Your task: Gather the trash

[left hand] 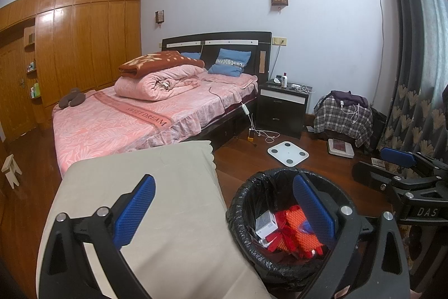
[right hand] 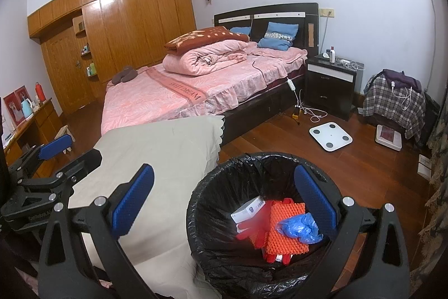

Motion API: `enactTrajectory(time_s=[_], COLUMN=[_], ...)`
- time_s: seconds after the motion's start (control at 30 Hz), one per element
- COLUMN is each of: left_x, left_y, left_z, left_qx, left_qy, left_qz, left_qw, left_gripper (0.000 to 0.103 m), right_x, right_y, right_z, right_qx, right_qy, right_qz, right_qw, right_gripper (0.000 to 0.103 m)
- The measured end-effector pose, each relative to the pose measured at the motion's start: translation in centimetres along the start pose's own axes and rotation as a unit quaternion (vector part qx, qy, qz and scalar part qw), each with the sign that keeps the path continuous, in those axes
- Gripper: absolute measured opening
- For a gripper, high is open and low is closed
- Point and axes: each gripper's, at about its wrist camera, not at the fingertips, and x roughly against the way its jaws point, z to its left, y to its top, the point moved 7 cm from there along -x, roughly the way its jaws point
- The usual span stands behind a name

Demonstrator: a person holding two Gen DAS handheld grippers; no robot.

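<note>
Near the bottom right of the left wrist view, the bin (left hand: 282,226) stands on the floor (left hand: 246,159) just right of a beige cloth (left hand: 156,201). Its black liner holds a white box (left hand: 266,223) and red-orange mesh (left hand: 296,237). The left hand-held gripper (left hand: 224,212) is spread wide and empty, its right finger over the bin mouth — a careless drop could catch the liner and drag it off the rim.

Low in the right wrist view, the bin (right hand: 224,251) sits near centre, with a crumpled blue glove (right hand: 299,227) on top of the mesh (right hand: 285,223) beside the box (right hand: 247,210). The right hand-held gripper (right hand: 226,209) is likewise released, holding nothing. I judge the liner loose and wrinkled; pulling it up unevenly could spill the trash.
</note>
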Motion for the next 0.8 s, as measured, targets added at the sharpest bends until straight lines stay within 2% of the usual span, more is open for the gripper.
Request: enactTrajectory(time_s=[0.8], left_x=[0.09], left_y=[0.07], left_z=[-0.03], left_qx=[-0.001], left_qy=[0.000], left_qz=[0.001], left_qw=[1.0000], left_gripper=[0.097], right_x=[0.02], right_y=[0.16], right_z=[0.08], right_qx=[0.000], right_qy=[0.000], right_qz=[0.001], right_qw=[1.000], right_gripper=[0.097])
